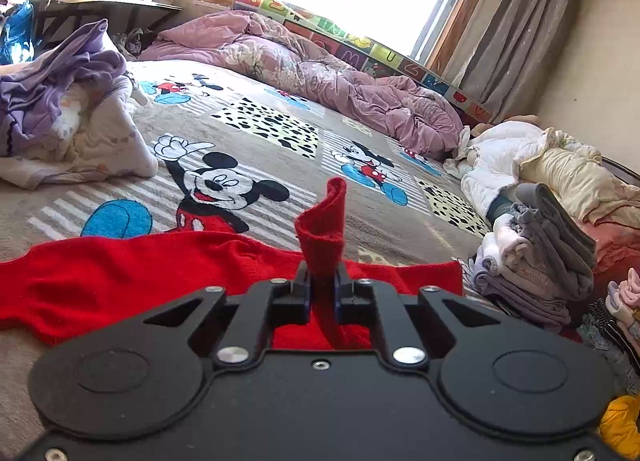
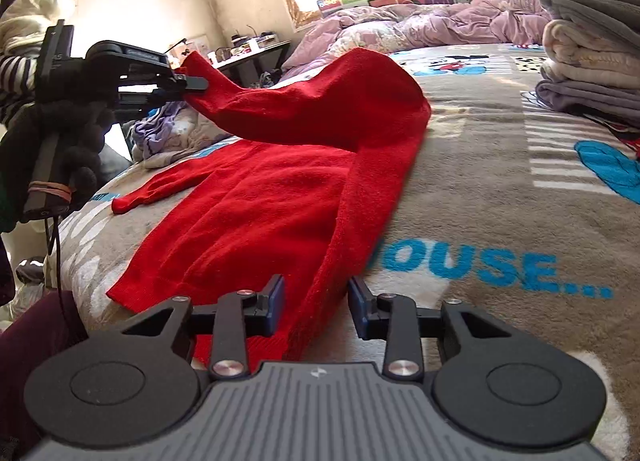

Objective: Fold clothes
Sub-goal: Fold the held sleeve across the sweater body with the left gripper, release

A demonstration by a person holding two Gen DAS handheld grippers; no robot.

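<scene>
A red sweater [image 2: 256, 197] lies spread on the Mickey Mouse blanket [image 2: 500, 197]. My left gripper [image 1: 322, 281] is shut on a sleeve end of the red sweater [image 1: 322, 221], which sticks up between the jaws. In the right wrist view the left gripper [image 2: 192, 85] holds that sleeve lifted over the sweater body at the left. My right gripper [image 2: 316, 301] is open at the near hem, its fingers either side of the folded right edge of the sweater, not clamping it.
A stack of folded grey and white clothes [image 1: 536, 257] stands at the right, also in the right wrist view [image 2: 592, 53]. A pile of unfolded purple and white clothes [image 1: 68, 117] lies at the left. A pink duvet [image 1: 320, 73] lies along the window side.
</scene>
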